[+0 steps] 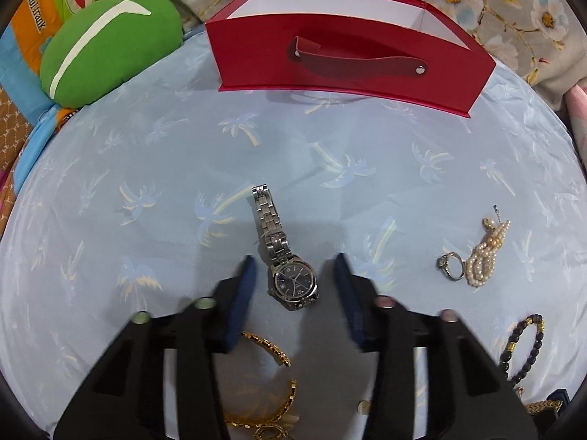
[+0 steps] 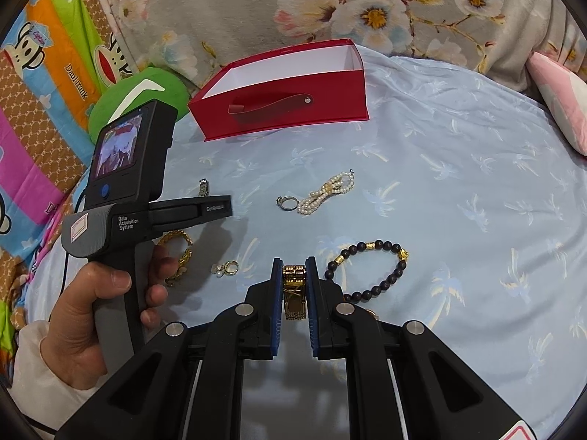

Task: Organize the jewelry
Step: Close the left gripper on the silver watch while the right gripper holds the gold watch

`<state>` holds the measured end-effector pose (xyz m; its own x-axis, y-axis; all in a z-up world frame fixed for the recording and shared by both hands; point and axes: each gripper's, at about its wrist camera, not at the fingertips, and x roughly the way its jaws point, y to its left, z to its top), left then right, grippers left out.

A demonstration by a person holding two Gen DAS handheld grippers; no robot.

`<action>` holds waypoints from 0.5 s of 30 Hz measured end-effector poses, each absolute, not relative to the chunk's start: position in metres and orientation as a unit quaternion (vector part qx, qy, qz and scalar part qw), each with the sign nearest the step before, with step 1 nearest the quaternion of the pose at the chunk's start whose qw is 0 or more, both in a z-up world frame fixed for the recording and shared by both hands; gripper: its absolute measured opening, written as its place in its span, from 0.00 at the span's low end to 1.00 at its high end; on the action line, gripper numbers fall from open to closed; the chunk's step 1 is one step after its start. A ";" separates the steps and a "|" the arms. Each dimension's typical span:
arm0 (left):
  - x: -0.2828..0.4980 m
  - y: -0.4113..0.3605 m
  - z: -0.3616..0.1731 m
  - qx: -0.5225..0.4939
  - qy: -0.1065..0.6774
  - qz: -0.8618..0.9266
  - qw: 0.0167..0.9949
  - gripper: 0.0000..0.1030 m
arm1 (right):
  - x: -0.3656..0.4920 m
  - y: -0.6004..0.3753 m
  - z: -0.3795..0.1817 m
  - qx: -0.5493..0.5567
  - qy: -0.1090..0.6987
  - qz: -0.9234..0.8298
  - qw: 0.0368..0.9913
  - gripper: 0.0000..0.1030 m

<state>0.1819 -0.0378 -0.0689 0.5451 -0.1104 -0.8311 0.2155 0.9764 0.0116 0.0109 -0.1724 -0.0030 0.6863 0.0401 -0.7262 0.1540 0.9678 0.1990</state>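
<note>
jewelry spread over a blue palm-print sheet [image 1: 367, 139], red box [image 1: 345, 55] standing open at the far edge, nothing seen inside from either view. silver watch [image 1: 282, 253] lying flat, dial between the fingers of the left gripper [image 1: 295, 262]; pads apart on either side of the case, a gap showing on each side, no contact visible. right gripper [image 2: 293, 262] clamped on a gold watch [image 2: 294, 286], band hanging down between the blue pads. elsewhere on the sheet: ring [image 2: 287, 202] touching a pearl bunch [image 2: 328, 192], bead bracelet [image 2: 370, 271] just right of the right gripper, gold earring [image 2: 227, 267] and gold bracelet [image 2: 178, 253] near the hand [image 2: 91, 315] holding the left tool.

likely step: closing on the silver watch for a lift toward the box.

risks, as judgement: round polished case squirting out from between flat pads if gripped off-centre; loose metal band swinging and tipping the watch free mid-carry; soft sheet bunching under the fingertips, dragging the gold bracelet lying just below. gold watch held only by a narrow stretch of band, so possible slip if jolted.
</note>
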 end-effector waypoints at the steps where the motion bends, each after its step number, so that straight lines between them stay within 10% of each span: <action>1: 0.182 -0.037 -0.068 0.051 0.470 -0.098 0.876 0.23 | 0.011 -0.173 -0.003 0.123 0.395 -0.031 0.910 0.10; 15: 0.143 0.000 -0.002 0.015 0.418 -0.156 0.895 0.22 | 0.003 -0.181 0.027 0.119 0.366 -0.038 0.922 0.10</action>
<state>0.1427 0.0003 -0.0019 0.6013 -0.2661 -0.7534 0.2919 0.9509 -0.1029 0.0025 -0.1808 0.0274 0.7287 0.0165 -0.6847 0.1582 0.9686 0.1917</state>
